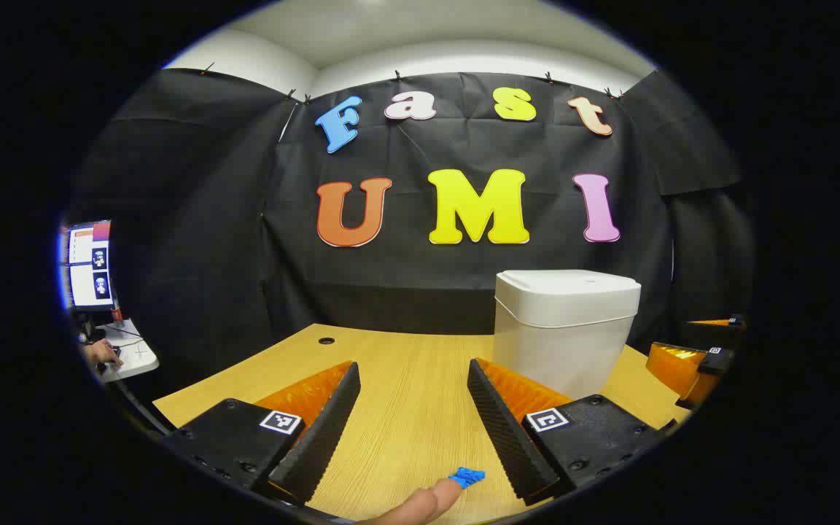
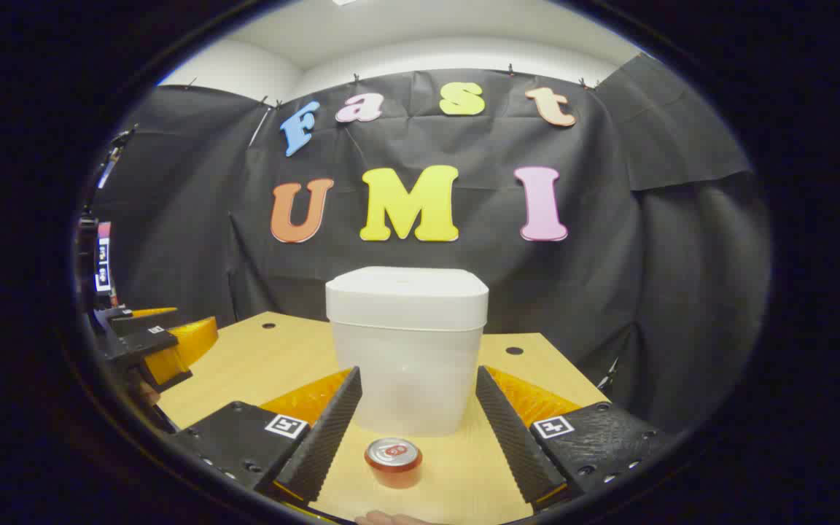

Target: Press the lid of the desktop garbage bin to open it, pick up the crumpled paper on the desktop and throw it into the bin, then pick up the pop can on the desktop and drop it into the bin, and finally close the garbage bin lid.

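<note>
The white garbage bin (image 2: 409, 364) stands on the wooden desk with its lid (image 2: 407, 286) down. In the left gripper view the bin (image 1: 562, 335) is ahead to the right. A red pop can (image 2: 393, 461) stands upright just in front of the bin, between the spread fingers of my right gripper (image 2: 418, 375), untouched. My left gripper (image 1: 413, 372) is open over bare desk. A small blue crumpled scrap (image 1: 467, 477) lies near its right finger, with a person's fingertip (image 1: 420, 504) touching it.
The other gripper shows at the desk's edge in each view: the right gripper (image 1: 704, 357), the left gripper (image 2: 150, 343). The desk (image 1: 405, 423) has cable holes (image 2: 514, 351). A monitor (image 1: 90, 264) and a hand on a side table sit far left.
</note>
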`<control>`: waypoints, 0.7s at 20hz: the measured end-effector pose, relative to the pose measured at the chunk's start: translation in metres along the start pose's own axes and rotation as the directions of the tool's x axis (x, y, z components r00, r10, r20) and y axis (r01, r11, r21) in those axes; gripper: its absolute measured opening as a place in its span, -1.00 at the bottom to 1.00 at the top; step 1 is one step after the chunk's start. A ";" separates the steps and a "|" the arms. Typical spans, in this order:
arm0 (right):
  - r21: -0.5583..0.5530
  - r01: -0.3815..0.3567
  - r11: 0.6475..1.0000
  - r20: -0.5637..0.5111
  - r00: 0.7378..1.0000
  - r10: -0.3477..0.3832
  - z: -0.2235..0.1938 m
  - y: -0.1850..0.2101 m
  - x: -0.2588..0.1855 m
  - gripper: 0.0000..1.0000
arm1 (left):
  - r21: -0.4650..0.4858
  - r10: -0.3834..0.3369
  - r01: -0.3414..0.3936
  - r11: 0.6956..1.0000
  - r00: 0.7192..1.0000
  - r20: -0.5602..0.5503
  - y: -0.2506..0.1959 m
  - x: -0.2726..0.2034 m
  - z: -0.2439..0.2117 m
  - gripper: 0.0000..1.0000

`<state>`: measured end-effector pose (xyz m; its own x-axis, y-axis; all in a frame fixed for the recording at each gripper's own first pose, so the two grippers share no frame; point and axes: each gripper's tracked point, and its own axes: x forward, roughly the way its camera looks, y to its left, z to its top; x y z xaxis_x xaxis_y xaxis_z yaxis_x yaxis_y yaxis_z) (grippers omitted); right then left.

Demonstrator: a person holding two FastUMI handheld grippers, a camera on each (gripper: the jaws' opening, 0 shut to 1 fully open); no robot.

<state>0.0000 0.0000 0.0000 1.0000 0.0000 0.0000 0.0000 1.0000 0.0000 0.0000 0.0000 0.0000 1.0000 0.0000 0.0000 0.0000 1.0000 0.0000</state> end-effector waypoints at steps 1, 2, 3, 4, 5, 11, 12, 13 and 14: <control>-0.002 0.002 1.000 0.000 1.000 -0.002 0.001 0.001 0.001 0.92 | -0.002 -0.007 0.007 1.000 1.000 0.001 -0.002 -0.001 0.000 0.92; 0.003 -0.001 1.000 0.000 1.000 0.001 0.002 0.002 0.001 0.92 | -0.002 -0.021 0.021 1.000 1.000 -0.004 -0.004 -0.001 -0.001 0.91; 0.007 -0.003 1.000 0.001 1.000 0.003 0.003 0.003 0.000 0.92 | -0.006 -0.028 0.028 1.000 1.000 -0.007 -0.006 -0.001 -0.003 0.92; 0.010 0.004 1.000 0.004 1.000 -0.004 0.005 0.003 0.000 0.90 | -0.008 -0.031 0.031 0.999 0.999 -0.007 -0.005 -0.001 -0.003 0.92; 0.006 0.010 1.000 0.002 1.000 -0.010 0.003 0.001 0.000 0.92 | -0.010 -0.030 0.030 0.999 0.999 -0.011 -0.003 0.000 -0.004 0.92; 0.023 0.012 1.000 0.004 1.000 -0.012 0.009 0.000 -0.003 0.92 | -0.022 -0.041 0.040 0.999 0.998 -0.039 -0.005 0.002 -0.010 0.93; 0.034 0.007 0.999 0.004 1.000 -0.007 0.010 -0.001 -0.003 0.92 | -0.023 -0.037 0.036 0.999 0.999 -0.035 -0.005 0.001 -0.009 0.92; 0.035 0.014 0.999 0.001 1.000 -0.014 0.010 -0.003 -0.002 0.92 | -0.017 -0.034 0.033 0.999 0.999 -0.032 -0.004 0.000 -0.008 0.92; 0.028 0.032 0.999 0.003 0.999 -0.032 0.010 -0.009 0.000 0.94 | -0.011 -0.031 0.030 0.999 0.999 -0.030 -0.003 0.000 -0.008 0.92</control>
<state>-0.0003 -0.0094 0.0097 0.9995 -0.0319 0.0027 0.0318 0.9991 0.0277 -0.0004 -0.0032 -0.0079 0.9991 -0.0307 -0.0297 0.0304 0.9995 -0.0113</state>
